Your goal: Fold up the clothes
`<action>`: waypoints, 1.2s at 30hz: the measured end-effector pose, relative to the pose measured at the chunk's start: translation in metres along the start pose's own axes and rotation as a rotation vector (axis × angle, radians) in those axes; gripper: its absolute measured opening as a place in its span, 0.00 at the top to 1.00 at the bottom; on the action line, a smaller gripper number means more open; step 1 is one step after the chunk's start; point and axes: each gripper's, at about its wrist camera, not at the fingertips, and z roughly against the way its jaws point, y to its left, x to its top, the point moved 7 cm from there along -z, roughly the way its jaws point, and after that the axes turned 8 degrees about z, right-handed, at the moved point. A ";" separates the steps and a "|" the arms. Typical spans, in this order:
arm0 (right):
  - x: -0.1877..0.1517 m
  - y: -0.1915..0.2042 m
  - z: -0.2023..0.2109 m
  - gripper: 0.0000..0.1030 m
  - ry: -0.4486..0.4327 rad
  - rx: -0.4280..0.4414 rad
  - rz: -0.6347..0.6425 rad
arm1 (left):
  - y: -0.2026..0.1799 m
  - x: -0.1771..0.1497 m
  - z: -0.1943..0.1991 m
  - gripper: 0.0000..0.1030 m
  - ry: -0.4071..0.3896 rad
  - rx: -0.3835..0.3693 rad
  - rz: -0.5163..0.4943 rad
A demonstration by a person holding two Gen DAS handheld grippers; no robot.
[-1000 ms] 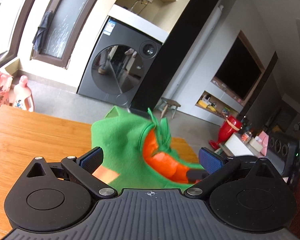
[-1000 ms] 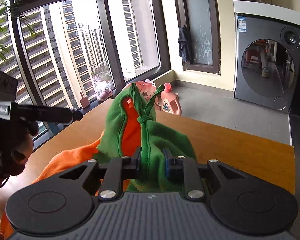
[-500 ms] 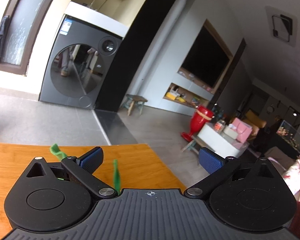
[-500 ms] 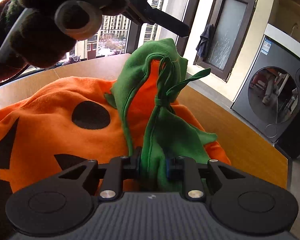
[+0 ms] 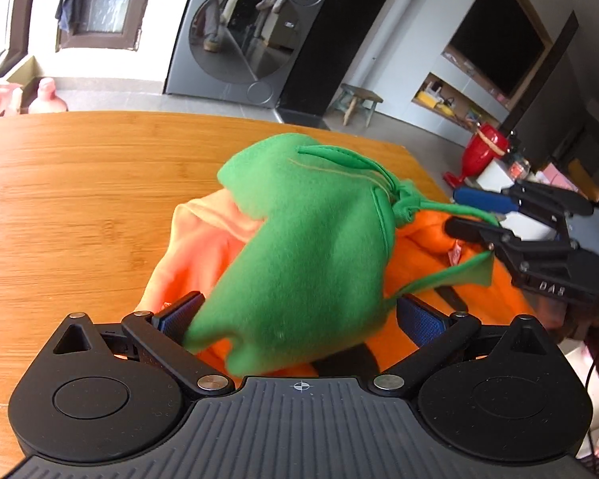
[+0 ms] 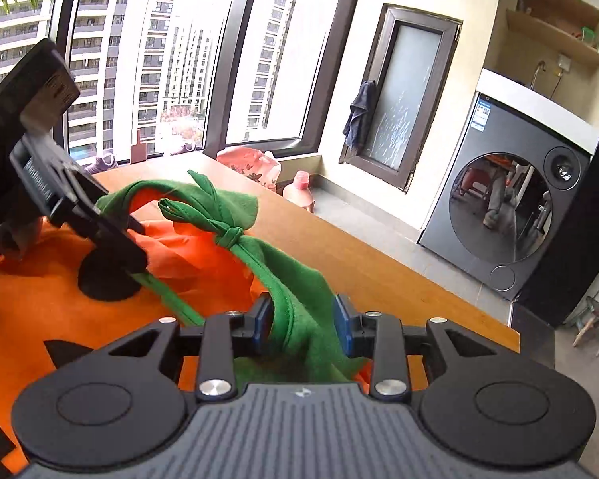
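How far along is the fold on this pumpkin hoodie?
Done: the orange body lies on the table, with the green hood bunched on top of it. In hand: the right gripper has just been opening its jaws, with hood fabric between them; the left gripper hovers open over the hood. Left: the body itself looks not yet folded.

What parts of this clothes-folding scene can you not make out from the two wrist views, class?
- Left wrist view: the green hood covers most of the orange garment; its fold state is hidden.
- Right wrist view: the left gripper hides part of the black print; the frame's left edge cuts off the garment.
- Both views: the wooden table beneath the cloth is hidden.
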 end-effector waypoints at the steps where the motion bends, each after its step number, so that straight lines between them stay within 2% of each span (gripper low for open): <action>1: -0.002 0.001 -0.002 0.59 0.015 0.001 0.004 | -0.003 -0.002 0.007 0.00 -0.008 0.013 -0.029; 4: -0.016 0.013 -0.011 0.59 0.080 0.005 0.041 | -0.024 0.008 0.036 0.00 -0.090 -0.034 -0.078; 7: -0.026 0.029 -0.015 0.59 0.112 -0.001 0.068 | -0.047 0.032 0.066 0.00 -0.238 -0.145 -0.089; 10: -0.022 0.034 -0.015 0.59 0.117 -0.015 0.087 | -0.068 0.057 0.072 0.00 -0.342 -0.273 -0.075; 11: -0.019 0.034 -0.014 0.59 0.118 -0.019 0.095 | -0.075 0.062 0.068 0.00 -0.350 -0.309 -0.066; 13: -0.014 0.036 -0.011 0.59 0.122 -0.031 0.118 | -0.082 0.061 0.045 0.00 -0.286 -0.347 -0.052; 16: -0.009 0.035 -0.001 0.57 0.120 -0.041 0.141 | -0.078 0.042 0.012 0.00 -0.161 -0.315 -0.035; 18: -0.005 0.024 0.012 0.42 0.097 -0.048 0.089 | -0.072 0.022 0.001 0.00 -0.087 -0.324 -0.017; 19: -0.002 0.017 0.018 0.30 0.084 -0.052 0.056 | -0.069 0.011 -0.004 0.00 -0.050 -0.332 -0.007; 21: 0.006 0.003 0.028 0.28 0.029 -0.017 -0.065 | -0.062 -0.008 -0.013 0.00 0.003 -0.330 0.021; 23: 0.016 -0.008 0.030 0.28 -0.031 0.051 -0.205 | -0.056 -0.016 -0.020 0.00 0.022 -0.312 0.034; 24: 0.018 -0.011 0.028 0.28 -0.053 0.113 -0.285 | -0.053 -0.018 -0.023 0.00 0.028 -0.301 0.037; 27: 0.010 -0.007 0.008 0.28 -0.054 0.293 -0.455 | -0.053 -0.015 -0.017 0.00 0.044 -0.290 0.047; 29: -0.009 -0.002 -0.012 0.28 0.019 0.281 -0.471 | -0.054 -0.011 -0.008 0.00 0.043 -0.296 0.051; 31: -0.032 0.002 -0.024 0.28 0.090 0.239 -0.463 | -0.055 -0.005 0.007 0.00 0.005 -0.326 0.048; 34: -0.047 0.005 -0.025 0.28 0.104 0.205 -0.451 | -0.049 0.005 0.014 0.00 -0.042 -0.352 0.090; 36: -0.049 0.006 -0.020 0.29 0.095 0.193 -0.440 | -0.037 0.007 -0.004 0.00 0.010 -0.346 0.188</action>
